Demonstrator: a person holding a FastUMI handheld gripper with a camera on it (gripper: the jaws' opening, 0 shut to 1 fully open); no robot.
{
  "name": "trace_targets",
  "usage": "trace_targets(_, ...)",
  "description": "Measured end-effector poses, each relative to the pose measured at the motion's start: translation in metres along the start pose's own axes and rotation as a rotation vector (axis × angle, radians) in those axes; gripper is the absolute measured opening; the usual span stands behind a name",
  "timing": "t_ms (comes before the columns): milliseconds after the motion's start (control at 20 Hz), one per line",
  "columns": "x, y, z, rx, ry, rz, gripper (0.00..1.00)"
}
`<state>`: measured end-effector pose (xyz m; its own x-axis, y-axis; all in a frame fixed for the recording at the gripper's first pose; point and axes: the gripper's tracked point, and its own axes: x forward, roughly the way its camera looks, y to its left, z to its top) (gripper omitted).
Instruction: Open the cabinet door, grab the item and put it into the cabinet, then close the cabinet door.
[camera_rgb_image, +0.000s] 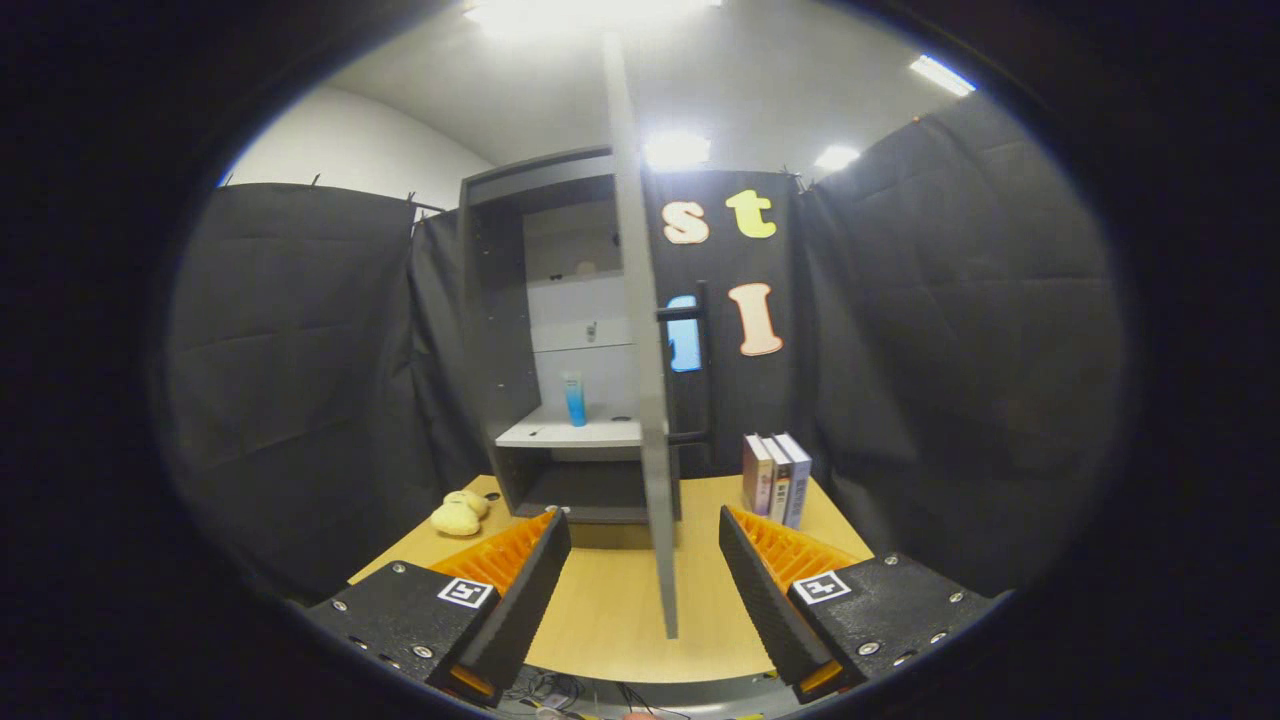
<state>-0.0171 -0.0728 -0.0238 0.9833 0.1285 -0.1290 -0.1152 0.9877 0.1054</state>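
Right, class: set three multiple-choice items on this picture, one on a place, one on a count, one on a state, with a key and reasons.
1. Where does the blue bottle stand?
A. on a cabinet shelf
B. on the table beside the books
C. between the gripper's fingers

2. How many books stand on the table?
A. one
B. three
C. six

3. How is the cabinet door?
A. shut
B. swung open
C. off its hinges, lying flat

Key: 1 A, it stands on the pale shelf inside the cabinet; 2 B, three spines stand side by side; 3 B, its edge points at the open, empty gripper.
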Motion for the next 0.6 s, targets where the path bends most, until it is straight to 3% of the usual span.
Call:
trace_targets(250, 0.007, -0.060, 0.012, 0.019, -0.018, -0.078, 0.92)
trace_targets(600, 0.067, -0.077, 0.033, -0.013, -0.048, -0.087, 0.92)
